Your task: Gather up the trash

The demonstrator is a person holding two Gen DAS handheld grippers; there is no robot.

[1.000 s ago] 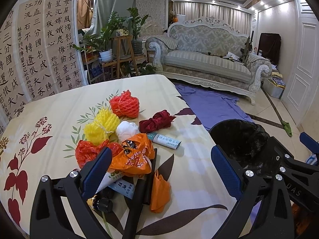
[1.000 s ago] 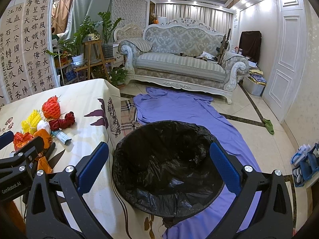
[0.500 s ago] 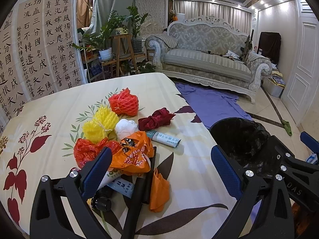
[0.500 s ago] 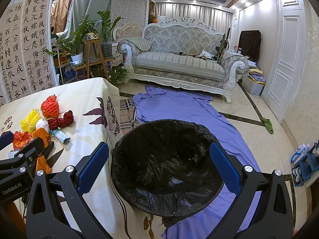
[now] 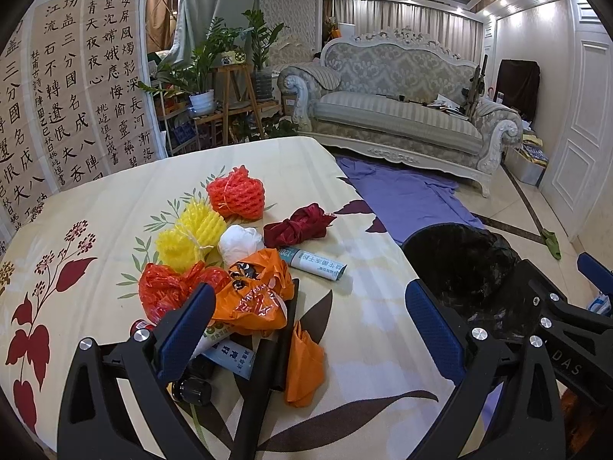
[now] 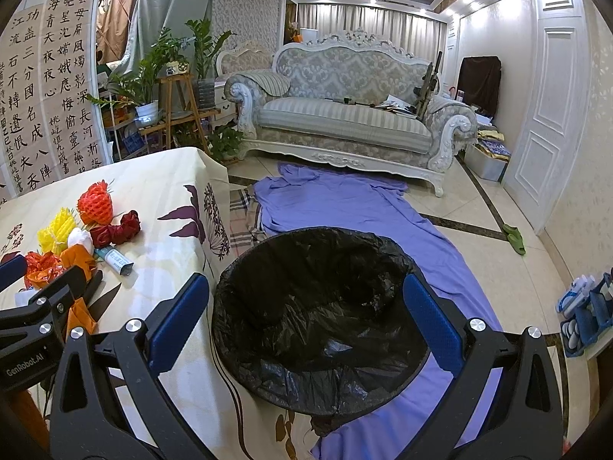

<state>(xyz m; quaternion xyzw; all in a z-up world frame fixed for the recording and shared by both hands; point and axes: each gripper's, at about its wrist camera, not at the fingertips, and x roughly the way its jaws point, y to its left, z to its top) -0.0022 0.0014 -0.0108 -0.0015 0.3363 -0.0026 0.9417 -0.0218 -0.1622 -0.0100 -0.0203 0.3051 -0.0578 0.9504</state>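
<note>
A living room with a sofa (image 6: 345,122) and a purple cloth (image 6: 345,207) on the floor is seen behind a tabletop (image 5: 95,207) under a floral cover. The trash is heaped near the tabletop's near edge, toward the corner beside the bin (image 6: 318,306), which stands on the floor just off the tabletop's right edge, lined in black and apparently empty.

The left tongs (image 5: 306,329) are held wide and empty over the near end of the heap; the right tongs (image 6: 302,314) are held wide and empty above the bin. Nothing appears collected yet. A first pick is best taken from the top: the orange bag (image 5: 253,291) should be closed on at its bunched middle, lifted clear so that the tubes under it are not dragged, and released only once over the bin.

Counted: 1 orange net (image 5: 235,197), 1 yellow net (image 5: 189,237), 1 white wad (image 5: 241,243), 1 dark red bundle (image 5: 297,226), 1 red bag (image 5: 168,287), 1 orange scrap (image 5: 304,368), 1 lying tube (image 5: 316,264), at least 2 more tubes (image 5: 230,356) partly hidden, 1 small dark bottle (image 5: 191,391).
</note>
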